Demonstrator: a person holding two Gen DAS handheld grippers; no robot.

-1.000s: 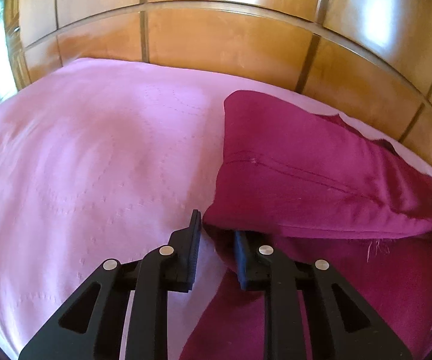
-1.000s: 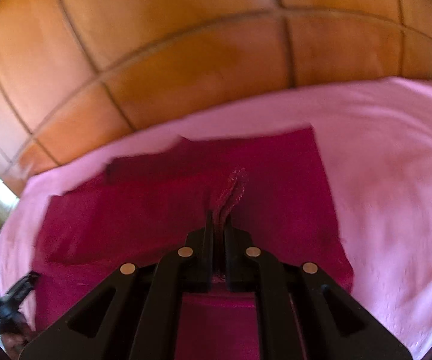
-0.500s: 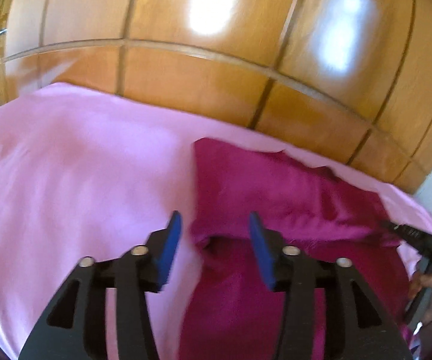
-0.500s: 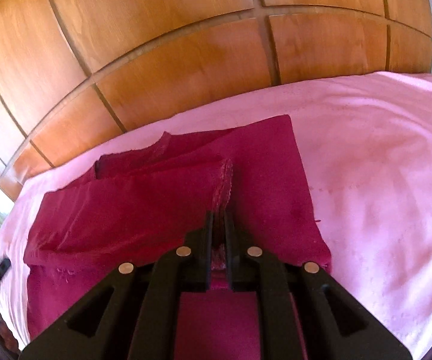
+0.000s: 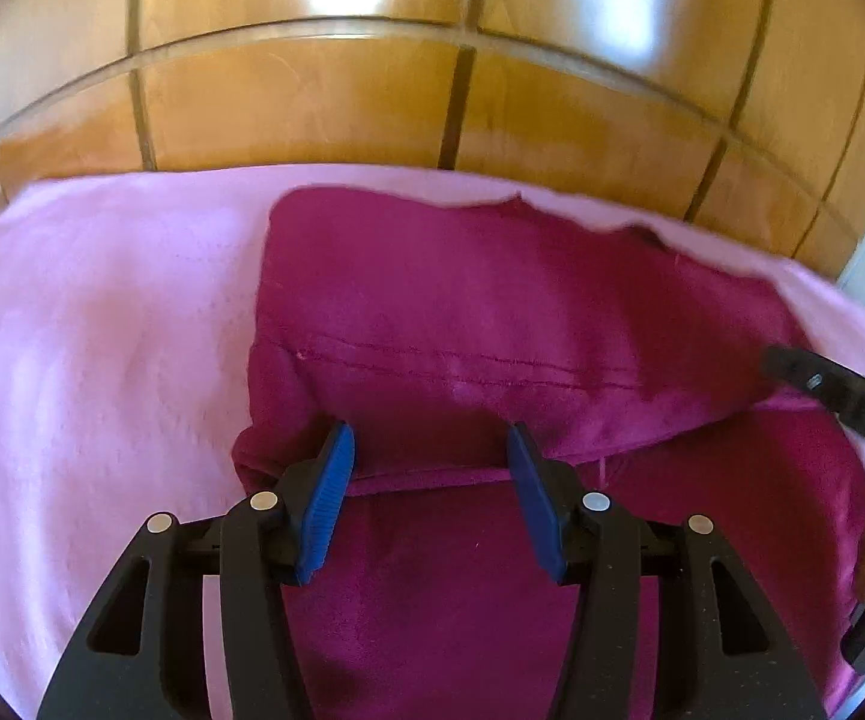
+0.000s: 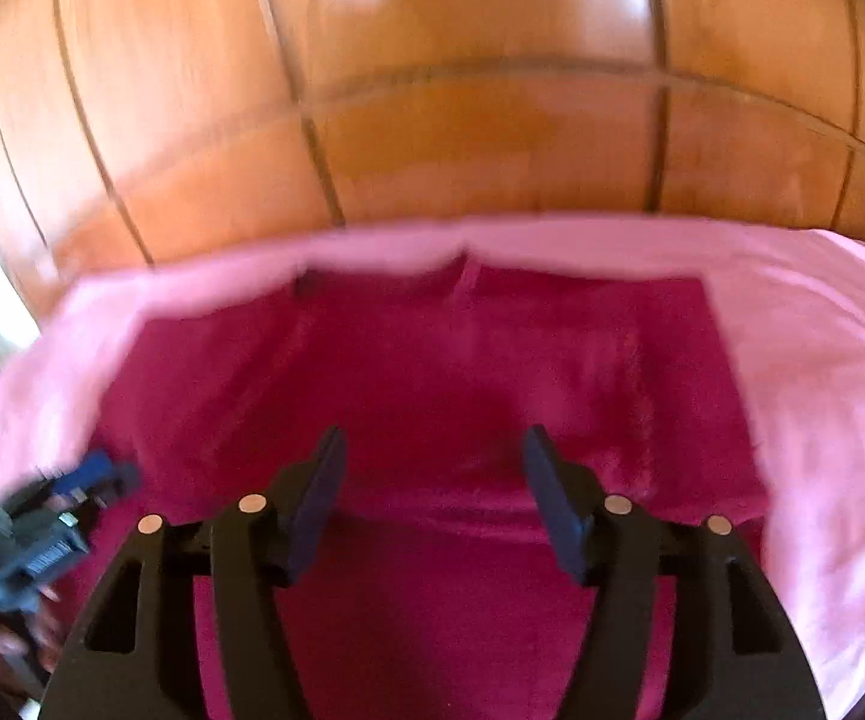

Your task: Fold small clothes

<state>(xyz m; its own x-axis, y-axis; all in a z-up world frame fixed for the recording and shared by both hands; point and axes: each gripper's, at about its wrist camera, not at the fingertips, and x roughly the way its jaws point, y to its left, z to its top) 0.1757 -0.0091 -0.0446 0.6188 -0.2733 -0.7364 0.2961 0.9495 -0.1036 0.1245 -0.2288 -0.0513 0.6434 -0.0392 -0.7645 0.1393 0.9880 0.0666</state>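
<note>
Fingers: both pairs spread wide, gripping nothing
Left view only: stitched seam on folded magenta garment [image 5: 492, 324]
Right view: blurred
Pose: left gripper [image 5: 429, 459], right gripper [image 6: 432, 462] above fold edge, pink bedsheet [image 5: 102, 330] beneath

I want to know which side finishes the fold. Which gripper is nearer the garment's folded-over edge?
Left. The left gripper sits open right at the folded edge of the garment; the right gripper, also open, hovers just short of it.
</note>
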